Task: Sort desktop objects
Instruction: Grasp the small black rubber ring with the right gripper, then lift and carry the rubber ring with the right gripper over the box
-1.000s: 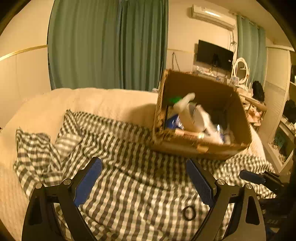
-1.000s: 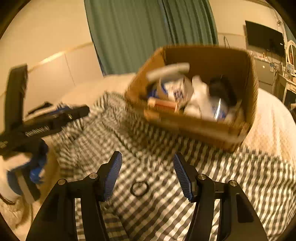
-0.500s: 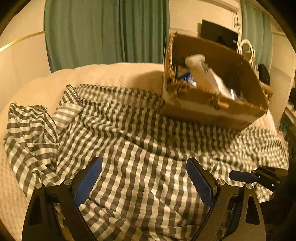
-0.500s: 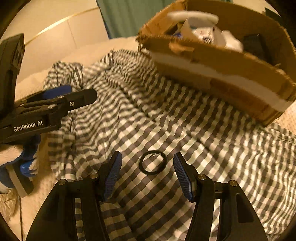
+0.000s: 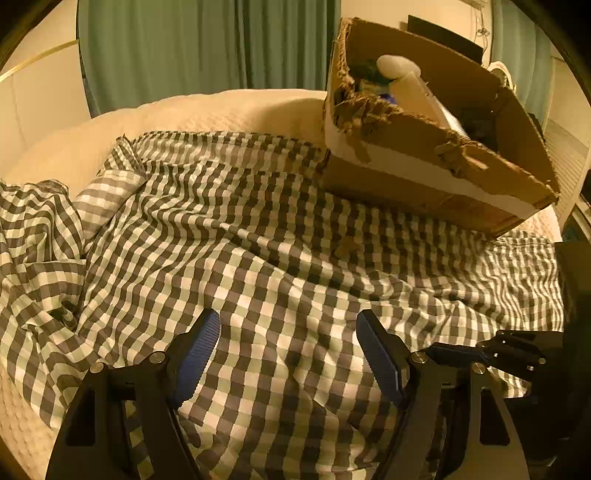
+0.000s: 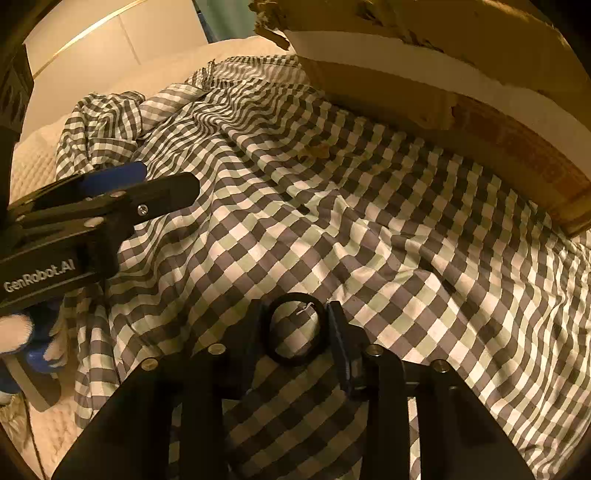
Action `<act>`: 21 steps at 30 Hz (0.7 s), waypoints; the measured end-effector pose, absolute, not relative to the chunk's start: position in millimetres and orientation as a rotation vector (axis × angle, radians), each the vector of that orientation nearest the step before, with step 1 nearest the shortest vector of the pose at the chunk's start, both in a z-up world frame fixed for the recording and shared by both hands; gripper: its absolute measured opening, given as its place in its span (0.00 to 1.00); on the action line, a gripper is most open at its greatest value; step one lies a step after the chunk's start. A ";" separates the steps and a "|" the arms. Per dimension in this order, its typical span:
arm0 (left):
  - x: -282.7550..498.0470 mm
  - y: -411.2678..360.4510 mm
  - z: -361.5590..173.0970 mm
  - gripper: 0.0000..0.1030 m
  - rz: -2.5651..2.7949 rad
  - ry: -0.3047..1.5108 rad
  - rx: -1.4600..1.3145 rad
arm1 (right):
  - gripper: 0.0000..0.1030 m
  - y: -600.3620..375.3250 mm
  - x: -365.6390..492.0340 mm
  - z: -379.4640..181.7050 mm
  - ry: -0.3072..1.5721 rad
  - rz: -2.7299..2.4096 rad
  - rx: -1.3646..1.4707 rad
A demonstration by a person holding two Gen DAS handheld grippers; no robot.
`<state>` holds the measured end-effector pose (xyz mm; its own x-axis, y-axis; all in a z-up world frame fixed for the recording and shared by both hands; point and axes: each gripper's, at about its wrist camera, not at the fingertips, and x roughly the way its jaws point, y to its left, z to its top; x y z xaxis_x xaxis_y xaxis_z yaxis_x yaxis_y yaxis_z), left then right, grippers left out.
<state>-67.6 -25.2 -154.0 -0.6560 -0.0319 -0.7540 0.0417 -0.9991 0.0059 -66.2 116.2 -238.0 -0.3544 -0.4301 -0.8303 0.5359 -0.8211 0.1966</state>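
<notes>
Looks nearly done: cardboard box point(image 5: 436, 162) on the bed is already full, and the right tool point(image 6: 295, 325) pinches the last black ring point(image 6: 294, 334) on the checked cloth point(image 6: 280, 206) while the left tool point(image 5: 288, 354) hangs wide open, empty.

Rumpled gingham cloth point(image 5: 258, 236) is spread over a cream quilted bedspread point(image 5: 207, 110), green curtains point(image 5: 207, 44) hang behind, and a dark TV point(image 5: 443, 35) sits on the wall.
</notes>
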 end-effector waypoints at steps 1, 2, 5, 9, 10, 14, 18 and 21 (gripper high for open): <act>-67.8 -25.1 -154.5 0.76 -2.820 0.015 1.287 | 0.25 116.4 -66.8 -238.3 0.144 -2.187 1.298; -67.4 -25.0 -154.4 0.76 -2.821 0.014 1.286 | 0.17 116.1 -66.9 -238.2 0.144 -2.188 1.299; -64.8 -25.6 -150.5 0.76 -2.834 0.019 1.264 | 0.06 115.5 -62.9 -235.2 0.164 -2.206 1.289; -61.9 -27.1 -143.2 0.76 -2.840 0.034 1.241 | 0.04 111.7 -54.2 -226.1 0.215 -2.249 1.257; -60.5 -27.5 -140.5 0.76 -2.844 0.038 1.234 | 0.04 111.9 -50.2 -220.9 0.213 -2.259 1.240; -51.3 -26.5 -125.1 0.76 -2.877 0.024 1.166 | 0.03 115.8 -39.6 -205.4 0.188 -2.298 1.190; -40.9 -27.5 -107.0 0.76 -2.907 0.023 1.095 | 0.03 118.2 -28.2 -187.5 0.175 -2.335 1.129; -32.2 -28.5 -91.7 0.76 -2.930 0.020 1.038 | 0.03 119.8 -19.9 -174.0 0.152 -2.365 1.084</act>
